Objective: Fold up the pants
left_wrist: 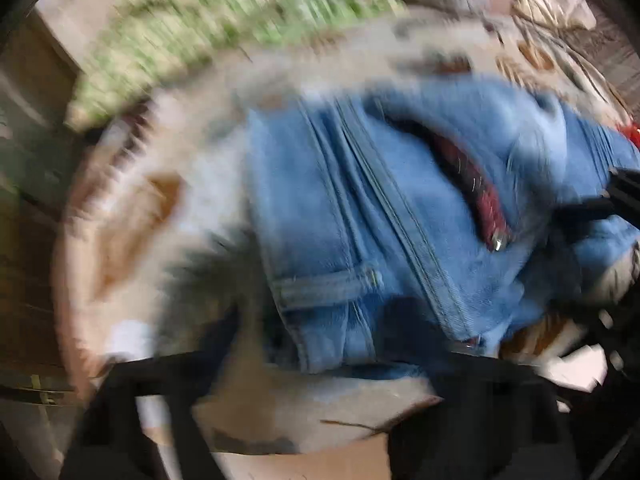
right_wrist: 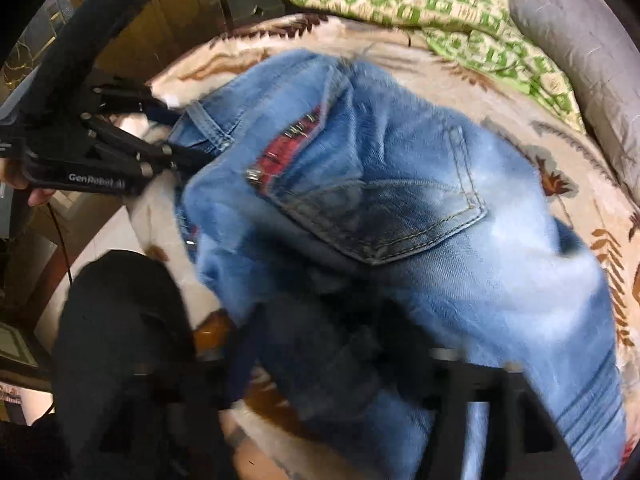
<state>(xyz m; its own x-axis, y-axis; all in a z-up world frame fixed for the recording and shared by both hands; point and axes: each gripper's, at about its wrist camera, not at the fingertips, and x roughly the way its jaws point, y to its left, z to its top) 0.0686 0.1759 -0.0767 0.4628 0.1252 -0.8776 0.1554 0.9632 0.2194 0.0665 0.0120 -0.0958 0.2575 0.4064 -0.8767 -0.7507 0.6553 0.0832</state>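
Note:
Light blue jeans lie bunched on a patterned bedspread, back pocket up, with a red plaid lining showing. In the left wrist view the jeans show a belt loop and seams. My left gripper reaches in from the left in the right wrist view, its fingers at the waistband edge and spread around it. In its own view the frame is blurred and its fingers stand wide apart over the denim. My right gripper is low over the jeans; its dark, blurred fingers sit against the fabric.
A beige bedspread with brown leaf print covers the bed. A green-and-cream patterned pillow and a grey cushion lie at the far side. Wooden furniture stands beyond the bed's left edge.

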